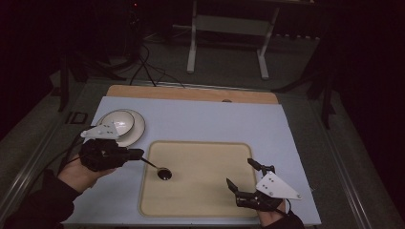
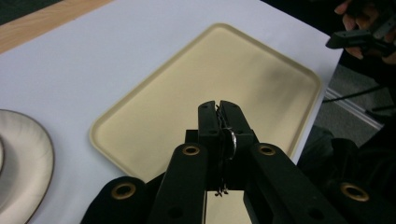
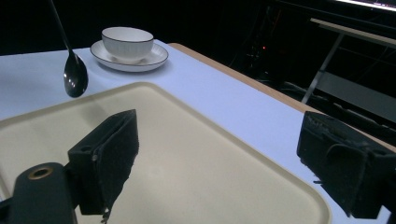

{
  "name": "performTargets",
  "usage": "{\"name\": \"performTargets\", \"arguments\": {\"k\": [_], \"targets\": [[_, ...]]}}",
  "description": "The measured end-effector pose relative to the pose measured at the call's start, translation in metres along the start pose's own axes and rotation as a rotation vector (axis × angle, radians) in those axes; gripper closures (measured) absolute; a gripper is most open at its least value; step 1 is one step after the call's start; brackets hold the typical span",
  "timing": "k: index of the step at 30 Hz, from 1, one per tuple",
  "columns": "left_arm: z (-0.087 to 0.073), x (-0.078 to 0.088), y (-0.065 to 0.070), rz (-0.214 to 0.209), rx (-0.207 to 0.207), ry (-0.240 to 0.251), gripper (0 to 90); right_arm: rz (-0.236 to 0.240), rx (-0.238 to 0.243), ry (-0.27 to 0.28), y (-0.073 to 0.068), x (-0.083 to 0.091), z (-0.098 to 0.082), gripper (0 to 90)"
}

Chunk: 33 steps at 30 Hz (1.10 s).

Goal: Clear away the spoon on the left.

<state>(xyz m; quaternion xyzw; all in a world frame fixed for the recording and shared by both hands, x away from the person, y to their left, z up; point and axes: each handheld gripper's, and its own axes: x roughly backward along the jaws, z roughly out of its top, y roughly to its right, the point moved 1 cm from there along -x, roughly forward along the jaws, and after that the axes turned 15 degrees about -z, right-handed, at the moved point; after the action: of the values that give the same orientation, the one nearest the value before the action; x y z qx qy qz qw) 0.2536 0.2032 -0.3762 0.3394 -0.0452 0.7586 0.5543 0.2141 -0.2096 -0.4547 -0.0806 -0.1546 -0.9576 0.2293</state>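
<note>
A dark metal spoon (image 1: 162, 172) hangs over the left part of the beige tray (image 1: 205, 191), its bowl just above the tray floor. My left gripper (image 1: 138, 153) is shut on the spoon's handle, and in the left gripper view the jaws (image 2: 219, 105) meet with the thin metal handle (image 2: 231, 140) pinched between them. My right gripper (image 1: 241, 172) stands open over the tray's right front corner, nothing between its jaws (image 3: 219, 140). In the right gripper view the spoon (image 3: 75, 79) dangles bowl-down at the far left above the tray (image 3: 187, 177).
A white bowl (image 1: 117, 121) sits on a white saucer (image 1: 138, 129) at the back left of the pale blue mat, behind my left hand. Both also appear in the right gripper view: the bowl (image 3: 127, 42) and the saucer (image 3: 140, 63). A wooden table edge (image 1: 191, 93) runs along the back.
</note>
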Motion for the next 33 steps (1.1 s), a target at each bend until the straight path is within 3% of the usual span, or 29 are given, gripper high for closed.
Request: {"name": "performTargets", "arguments": {"k": [19, 33], "targets": [[0.001, -0.049, -0.001, -0.118, 0.011, -0.153, 88.8, 0.000, 0.000, -0.002, 0.000, -0.001, 0.000, 13.0], [0.000, -0.073, -0.016, -0.163, 0.038, -0.211, 88.6, 0.001, -0.004, -0.004, 0.001, -0.001, -0.001, 13.0]]}}
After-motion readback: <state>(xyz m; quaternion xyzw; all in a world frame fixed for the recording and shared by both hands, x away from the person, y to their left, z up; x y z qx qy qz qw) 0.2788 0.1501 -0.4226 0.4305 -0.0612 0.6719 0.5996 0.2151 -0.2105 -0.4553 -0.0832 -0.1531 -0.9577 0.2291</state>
